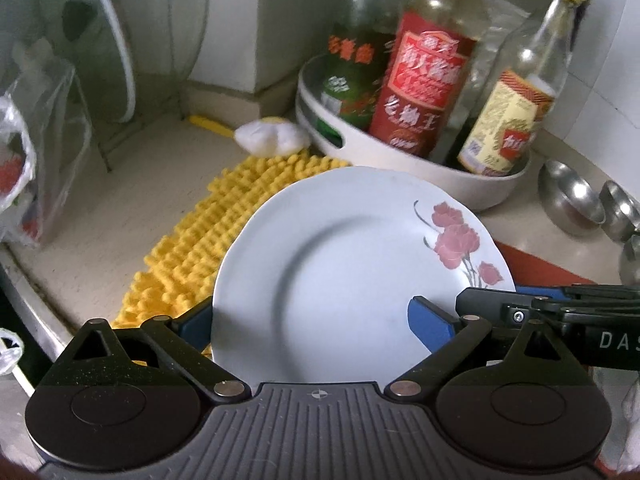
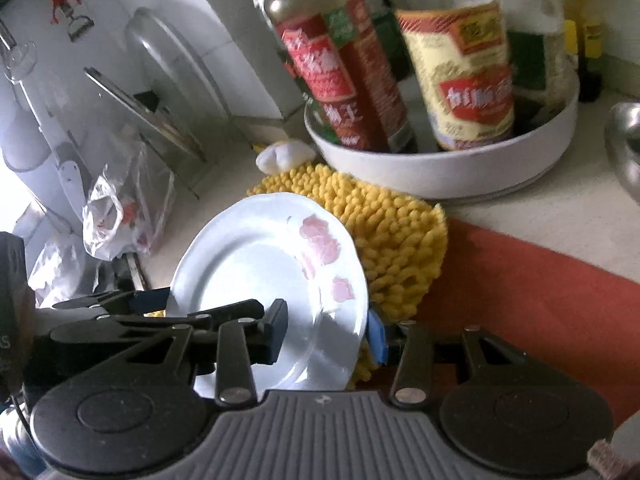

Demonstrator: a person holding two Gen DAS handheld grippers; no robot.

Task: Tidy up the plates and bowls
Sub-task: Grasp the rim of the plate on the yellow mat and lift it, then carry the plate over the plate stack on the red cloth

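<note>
A white plate with pink flowers [image 1: 340, 264] is held above the counter, over a yellow chenille mat [image 1: 192, 248]. My left gripper [image 1: 316, 320] has its blue pads on either side of the plate's near edge. My right gripper [image 2: 328, 332] also clamps the same plate [image 2: 272, 276] at its lower edge, one finger above and one below. In the left wrist view the right gripper's fingers [image 1: 520, 312] come in from the right onto the plate's rim. Steel bowls [image 1: 572, 200] sit at the far right.
A white round tray [image 1: 400, 152] with several sauce bottles [image 1: 428, 76] stands behind the mat. A glass lid on a rack [image 1: 100, 44] and a plastic bag [image 1: 24, 168] are at the left. A red mat [image 2: 540, 292] covers the counter to the right.
</note>
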